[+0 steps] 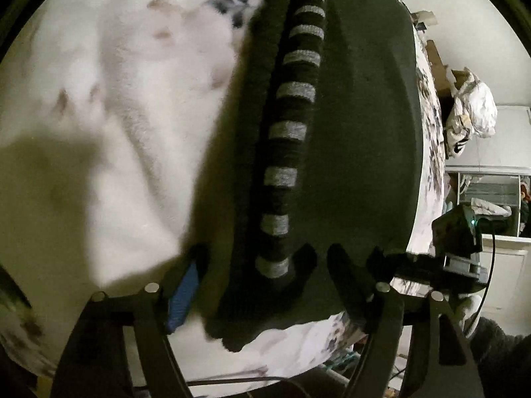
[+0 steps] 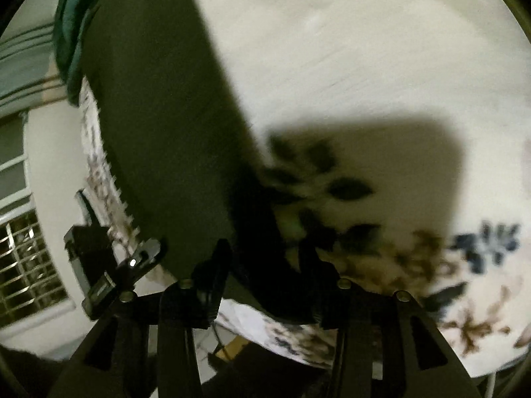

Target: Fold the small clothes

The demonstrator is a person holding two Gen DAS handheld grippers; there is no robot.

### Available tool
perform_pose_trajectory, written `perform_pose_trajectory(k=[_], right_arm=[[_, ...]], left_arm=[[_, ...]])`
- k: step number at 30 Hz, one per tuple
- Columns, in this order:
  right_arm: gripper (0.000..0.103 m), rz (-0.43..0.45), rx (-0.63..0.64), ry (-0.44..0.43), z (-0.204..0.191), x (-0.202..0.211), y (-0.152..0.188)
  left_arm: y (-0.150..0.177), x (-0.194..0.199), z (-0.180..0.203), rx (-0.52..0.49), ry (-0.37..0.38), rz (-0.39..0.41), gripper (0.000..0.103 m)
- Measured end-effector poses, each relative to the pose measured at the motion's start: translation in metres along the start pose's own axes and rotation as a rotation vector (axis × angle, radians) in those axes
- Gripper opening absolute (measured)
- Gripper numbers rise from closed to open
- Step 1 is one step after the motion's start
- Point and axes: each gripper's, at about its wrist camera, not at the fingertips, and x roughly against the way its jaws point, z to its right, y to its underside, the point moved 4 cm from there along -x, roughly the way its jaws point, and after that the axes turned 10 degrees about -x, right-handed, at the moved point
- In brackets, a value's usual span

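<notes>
While both claws gape, dark garment (image 1: 358, 126) lies flat.

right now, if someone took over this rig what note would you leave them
Left gripper: open, astride the near edge of the dark garment, its grey-striped sleeve lying along the middle.
Right gripper: jaws apart over the garment's dark edge; grip unclear through blur.
The garment lies flat on the floral bedspread.
Done: the sleeve looks folded in.
Left: fold the body over and tidy it.
</notes>
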Motion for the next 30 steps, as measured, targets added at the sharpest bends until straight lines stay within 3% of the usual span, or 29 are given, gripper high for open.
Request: perform_pose_trajectory(k=[2,3,4,5,6,11,16,20,23,26,30], right_arm=[[0.045,-0.022,0.009,-0.015,-0.009,-0.010,-0.001],[0.045,-0.027,0.007,-0.019,-0.010,-0.013,-0.001],[0.044,-0.024,-0.001,-0.024,-0.011,-0.013,-0.001],[0.032,-0.016,-0.007,-0.017,-0.011,-0.013,0.000],[0.011,-0.012,-0.010,-0.001,-0.009,-0.014,0.001],[0.010,0.026,-0.033,-0.034,-0.020,-0.004,0.013],[0.009,0.056,-0.014,-0.109,-0.060,0.030,0.029],[0.009,0.111,0.023,-0.179,-0.107,0.073,0.026],[0.009,0.162,0.035,-0.218,-0.139,0.105,0.008],[0.009,0.224,0.040,-0.268,-0.172,0.139,-0.031],[0.009,0.313,0.060,-0.272,-0.211,0.172,-0.096]], left_arm=[[0.000,0.001,0.002,0.002,-0.010,0.015,0.072],[0.000,0.002,0.005,-0.007,-0.030,0.023,0.058],[0.000,0.002,0.007,-0.023,-0.067,0.028,0.024],[0.001,0.001,0.008,-0.040,-0.110,0.012,0.008],[0.001,0.001,0.010,-0.042,-0.109,0.014,0.007],[-0.001,0.018,0.026,-0.054,-0.121,0.040,0.006],[-0.015,0.069,0.047,-0.027,-0.036,0.113,0.006],[-0.045,0.116,0.060,-0.009,0.038,0.209,0.006],[-0.087,0.139,0.076,0.014,0.108,0.291,0.006],[-0.149,0.148,0.094,0.009,0.157,0.364,0.006],[-0.228,0.142,0.102,-0.036,0.131,0.420,0.006]])
